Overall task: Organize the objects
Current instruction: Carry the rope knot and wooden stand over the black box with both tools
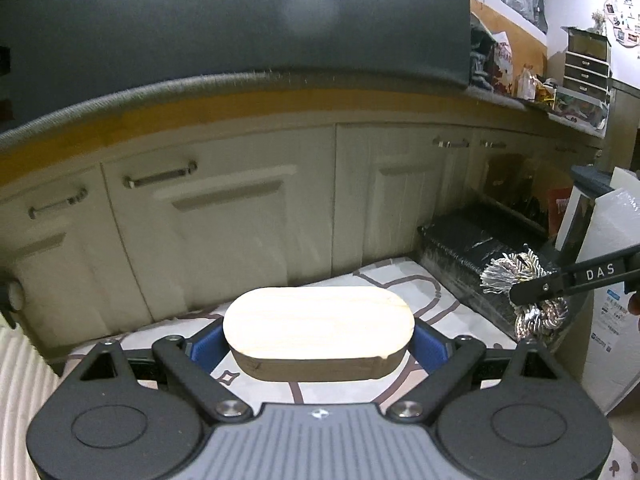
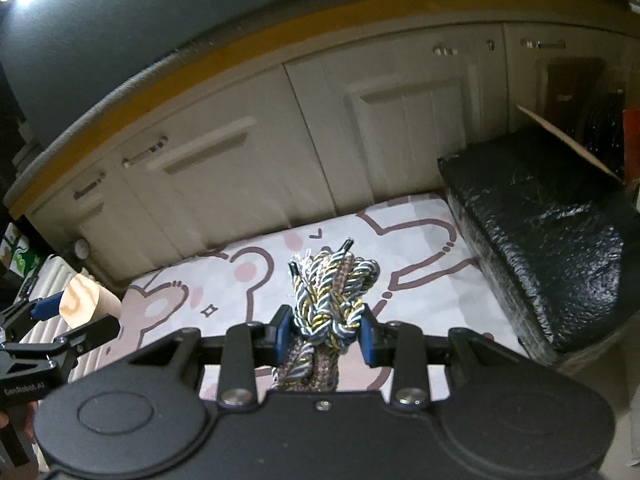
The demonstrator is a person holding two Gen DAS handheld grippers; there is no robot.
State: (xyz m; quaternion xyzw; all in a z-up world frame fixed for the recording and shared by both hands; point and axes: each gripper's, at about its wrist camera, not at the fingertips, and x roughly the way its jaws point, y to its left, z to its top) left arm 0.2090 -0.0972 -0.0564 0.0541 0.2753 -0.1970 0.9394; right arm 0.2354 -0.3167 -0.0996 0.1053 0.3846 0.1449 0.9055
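Left wrist view shows cream cabinets running across the far side, a sheet with a brown cartoon print spread below them, and a black box wrapped in shiny film at the right. None of it reads as a worktop; the printed surface looks like a bed or mat.

Both loads hang in the air above the sheet. The left tool is spread wide and clamped end to end on an oval wooden lid, its blue pads pressing the two rounded ends, pale top face up and roughly flat. The right tool is nearly closed, pinching a bundle of twisted cord in silver, gold and grey; loops stand up beyond the jaws and more hangs beneath.

The step looks like a carry toward wherever these belong, and the box seems the likely place, though that is a guess.

To do it well:
- Keep the lid flat. It is held only by its ends, so a roll of the wrist could let it pivot or slip.
- Keep the two tools apart; the cord is already close to the lid's right end.
- Mind the dangling cord, which could snag the box edge.
- Set down before releasing.
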